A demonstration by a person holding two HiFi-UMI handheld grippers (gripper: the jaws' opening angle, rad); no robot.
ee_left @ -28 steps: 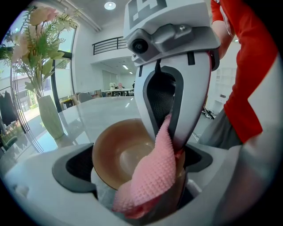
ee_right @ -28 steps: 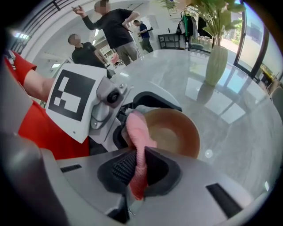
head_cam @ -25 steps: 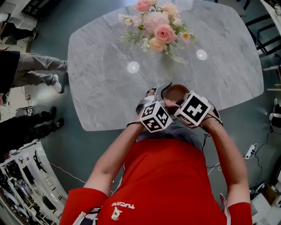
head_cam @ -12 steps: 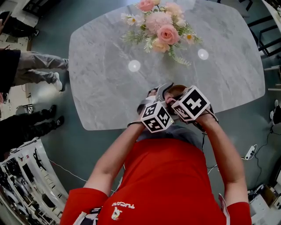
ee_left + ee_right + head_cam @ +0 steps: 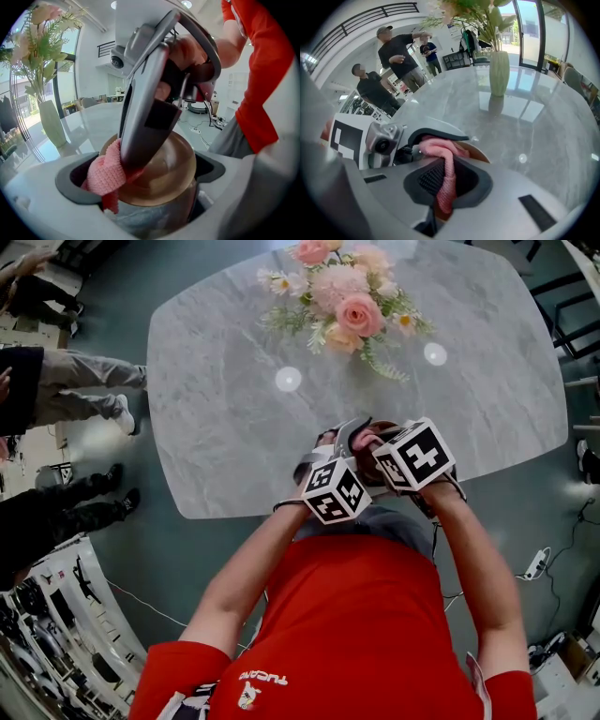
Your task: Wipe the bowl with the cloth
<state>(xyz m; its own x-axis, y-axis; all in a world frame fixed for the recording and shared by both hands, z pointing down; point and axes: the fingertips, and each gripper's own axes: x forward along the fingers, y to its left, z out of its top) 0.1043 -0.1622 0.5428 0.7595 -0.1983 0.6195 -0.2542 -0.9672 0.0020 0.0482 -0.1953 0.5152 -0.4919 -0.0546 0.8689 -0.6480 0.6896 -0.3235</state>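
The right hand-held gripper (image 5: 447, 180), pinching the cloth (image 5: 440, 152), had moved toward 12 o'clock over the bowl (image 5: 164, 173), which the left hand-held gripper (image 5: 140, 185) clamped; wiping seemed under way.

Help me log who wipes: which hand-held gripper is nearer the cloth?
Right. The right hand-held gripper is shut on the cloth; the left hand-held gripper grips the bowl that the cloth touches.
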